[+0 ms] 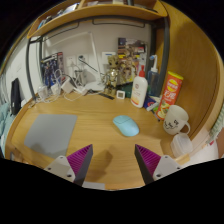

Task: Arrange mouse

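Observation:
A light blue mouse (126, 125) lies on the wooden desk (100, 108), to the right of a grey mouse mat (50, 132). My gripper (114, 165) is open and empty, held above the desk's near edge. The mouse lies beyond the fingers, a little right of the gap between them. The left finger's pad (81, 160) is close to the mat's near right corner. The right finger's pad (148, 159) is over bare wood.
A white mug (176, 122) and a second cup (180, 146) stand on the right. A white bottle (140, 92) and a yellow tube can (169, 92) stand behind them. Small items and a shelf crowd the back of the desk.

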Tool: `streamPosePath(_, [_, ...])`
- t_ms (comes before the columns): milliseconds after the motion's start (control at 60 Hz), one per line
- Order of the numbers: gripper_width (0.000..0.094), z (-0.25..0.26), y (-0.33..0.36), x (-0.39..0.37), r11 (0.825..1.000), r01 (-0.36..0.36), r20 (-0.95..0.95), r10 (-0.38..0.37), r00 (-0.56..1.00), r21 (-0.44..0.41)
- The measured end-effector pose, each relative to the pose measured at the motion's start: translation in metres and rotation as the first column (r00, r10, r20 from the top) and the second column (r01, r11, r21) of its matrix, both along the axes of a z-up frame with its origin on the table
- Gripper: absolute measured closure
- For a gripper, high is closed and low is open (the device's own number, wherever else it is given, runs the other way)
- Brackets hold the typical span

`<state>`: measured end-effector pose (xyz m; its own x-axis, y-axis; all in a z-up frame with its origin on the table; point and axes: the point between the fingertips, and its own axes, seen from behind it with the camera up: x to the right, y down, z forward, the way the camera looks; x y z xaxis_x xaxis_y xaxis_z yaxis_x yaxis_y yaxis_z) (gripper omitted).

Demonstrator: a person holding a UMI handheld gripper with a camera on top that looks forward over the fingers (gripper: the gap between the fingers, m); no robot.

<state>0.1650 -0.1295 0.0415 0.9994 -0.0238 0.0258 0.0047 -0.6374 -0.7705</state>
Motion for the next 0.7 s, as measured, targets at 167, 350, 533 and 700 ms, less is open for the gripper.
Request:
streamPosePath(167, [0.0093,-0.029,0.040,0.032,1.000,0.000,-0.027,0.000,1.000,-0.004])
streamPosePath(350, [0.0089,-0.048,0.080,0.055,1.000,0.013,-0.050,-0.014,0.999,-0.025])
streamPosePath(533, [0.0114,-0.053,0.117,0.068,1.000,-0.006,-0.071,0.005,0.997,-0.008])
streamPosePath(700, [0.0196,-0.053,0.142,0.079,1.000,-0.013,-0.065,0.013,0.998,0.004])
